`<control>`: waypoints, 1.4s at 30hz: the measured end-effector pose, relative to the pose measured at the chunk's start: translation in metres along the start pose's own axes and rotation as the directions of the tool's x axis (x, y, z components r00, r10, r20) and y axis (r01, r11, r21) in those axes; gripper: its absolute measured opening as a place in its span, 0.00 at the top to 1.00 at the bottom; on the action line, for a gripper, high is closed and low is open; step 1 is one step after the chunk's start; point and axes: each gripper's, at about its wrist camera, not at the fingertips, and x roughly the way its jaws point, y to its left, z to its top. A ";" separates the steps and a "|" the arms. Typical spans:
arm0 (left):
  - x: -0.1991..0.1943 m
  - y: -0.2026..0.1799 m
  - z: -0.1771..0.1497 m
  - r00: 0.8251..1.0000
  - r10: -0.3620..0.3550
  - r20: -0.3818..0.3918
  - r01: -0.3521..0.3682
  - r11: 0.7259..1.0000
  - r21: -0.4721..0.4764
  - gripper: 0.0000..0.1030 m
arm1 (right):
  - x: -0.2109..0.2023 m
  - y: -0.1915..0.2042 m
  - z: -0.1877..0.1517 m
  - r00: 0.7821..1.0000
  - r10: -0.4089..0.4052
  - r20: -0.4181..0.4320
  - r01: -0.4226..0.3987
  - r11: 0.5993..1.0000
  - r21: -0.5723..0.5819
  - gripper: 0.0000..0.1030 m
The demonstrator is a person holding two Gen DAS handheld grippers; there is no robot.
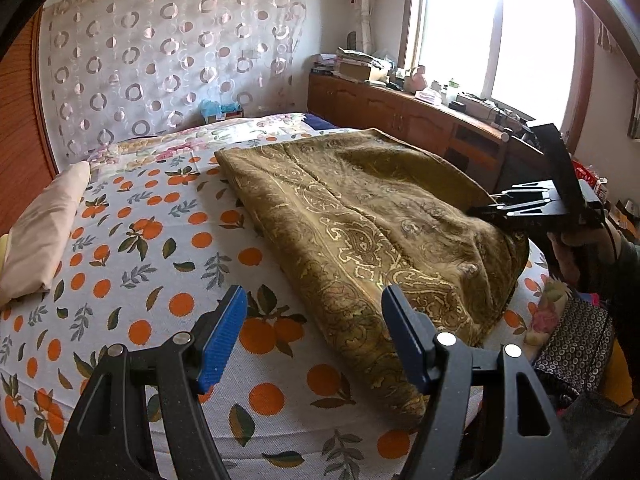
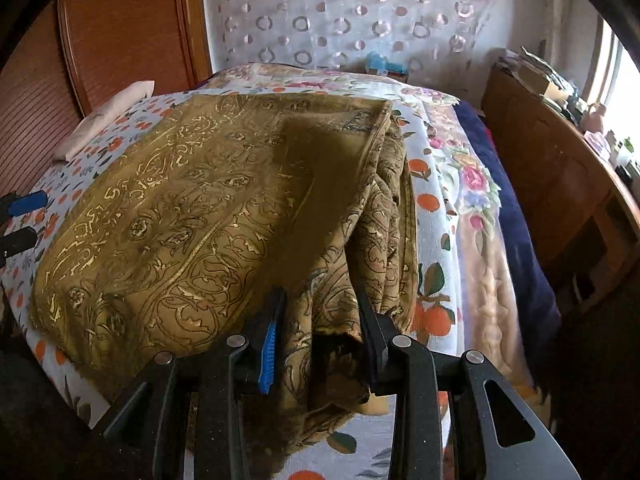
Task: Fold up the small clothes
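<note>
Blue-padded fingers (image 1: 222, 340) of the left gripper (image 1: 316, 340) fill the foreground of the left wrist view. Its jaws stand wide apart and hold nothing; only bedsheet and the near edge of the cloth lie between them.

Bed: the orange-print bedsheet (image 1: 160, 248) covers the mattress and carries everything else.

Garment: the olive paisley garment (image 1: 360, 216) lies folded on the sheet, its long axis running from the near edge of the bed diagonally toward the far right, where the cabinet (image 1: 400, 108) stands under the window. A folded cream cloth (image 1: 44, 228) lies well apart at the left edge.

Governing relation: the garment's near corner lies just ahead and to the right of the left gripper, apart from the pads. The right gripper (image 2: 320, 332) is the nearer tool: it straddles the bunched, layered right-hand edge of the garment (image 2: 200, 208), with folds of fabric between its jaws. The jaws stand partly open; whether the pads press on the cloth cannot be told.

Pose: both grippers pitch downward toward the bed. In the left wrist view the right gripper (image 1: 492, 212) enters from the right side with a hand (image 1: 576, 240) behind it, resting at the garment's raised right end.

Judgement: the next fold appears to depend on the right-hand edge.
</note>
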 end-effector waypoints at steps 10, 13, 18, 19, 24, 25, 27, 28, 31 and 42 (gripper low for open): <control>0.012 -0.005 -0.007 0.998 -0.038 -0.046 0.038 0.999 -0.001 0.32 | -0.037 0.000 -0.015 0.990 -0.045 0.133 0.040 0.998 0.038 0.90; 0.016 -0.007 -0.010 0.996 -0.045 -0.071 0.045 0.999 0.002 0.32 | -0.032 -0.003 -0.021 0.992 -0.062 0.112 0.056 0.997 0.053 0.90; 0.020 -0.008 -0.014 0.995 -0.043 -0.095 0.042 0.999 -0.003 0.32 | -0.026 0.004 -0.020 0.992 -0.071 0.105 0.066 0.996 0.052 0.90; 0.021 -0.009 -0.014 0.995 -0.040 -0.096 0.040 0.999 -0.002 0.32 | -0.026 0.006 -0.019 0.992 -0.074 0.106 0.069 0.996 0.051 0.87; 0.022 -0.010 -0.015 0.994 -0.044 -0.104 0.044 0.999 -0.002 0.32 | -0.028 0.012 -0.013 0.981 -0.144 0.126 0.140 0.989 0.044 0.59; 0.022 -0.011 -0.016 0.993 -0.043 -0.108 0.044 0.999 0.001 0.32 | -0.032 0.013 -0.013 0.980 -0.152 0.132 0.147 0.988 0.048 0.53; 0.023 -0.012 -0.019 0.992 -0.049 -0.117 0.050 0.999 0.006 0.32 | -0.036 0.017 -0.016 0.978 -0.154 0.142 0.150 0.988 0.040 0.52; 0.023 -0.013 -0.019 0.991 -0.054 -0.124 0.055 0.998 0.006 0.32 | -0.038 0.020 -0.017 0.976 -0.161 0.143 0.158 0.987 0.033 0.52; 0.022 -0.015 -0.022 0.987 -0.080 -0.142 0.081 0.997 0.003 0.32 | -0.046 0.035 -0.020 0.973 -0.175 0.149 0.175 0.984 0.007 0.51; 0.013 -0.019 -0.028 0.955 -0.217 -0.203 0.214 0.976 -0.036 0.68 | -0.051 0.091 -0.030 0.987 -0.019 0.157 0.029 0.997 -0.065 0.27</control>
